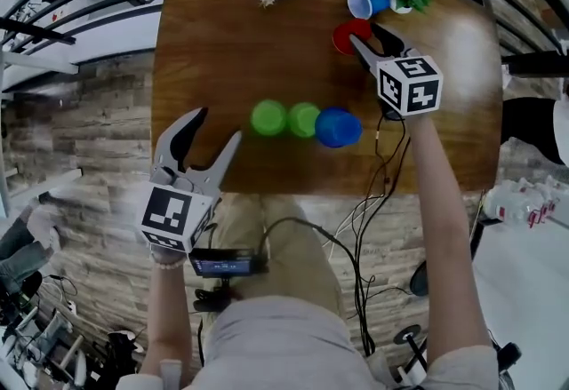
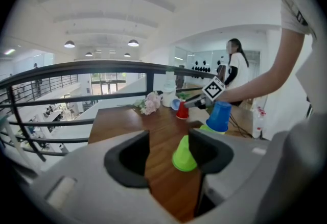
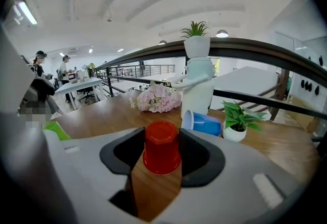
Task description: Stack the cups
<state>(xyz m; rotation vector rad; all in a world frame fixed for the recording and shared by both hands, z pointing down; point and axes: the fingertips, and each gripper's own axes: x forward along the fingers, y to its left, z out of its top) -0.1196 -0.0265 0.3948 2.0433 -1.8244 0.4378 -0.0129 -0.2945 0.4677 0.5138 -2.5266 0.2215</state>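
Wooden table (image 1: 222, 42): red cup (image 3: 161, 141) between right claw (image 3: 162, 155) jaws, contact unclear.

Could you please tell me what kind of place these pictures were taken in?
Probably an upper gallery of an open-plan office: a wooden table stands beside a black railing, and office desks show beyond it, under rows of ceiling lamps.

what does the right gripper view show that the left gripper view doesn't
Only the right gripper view: the red cup close up, upside down between the right gripper's jaws. Only the left gripper view: the inverted blue cup, and the left gripper's jaws with a green cup just past them. Both: the red cup, the pink flowers, the white jug and the blue cup on its side.
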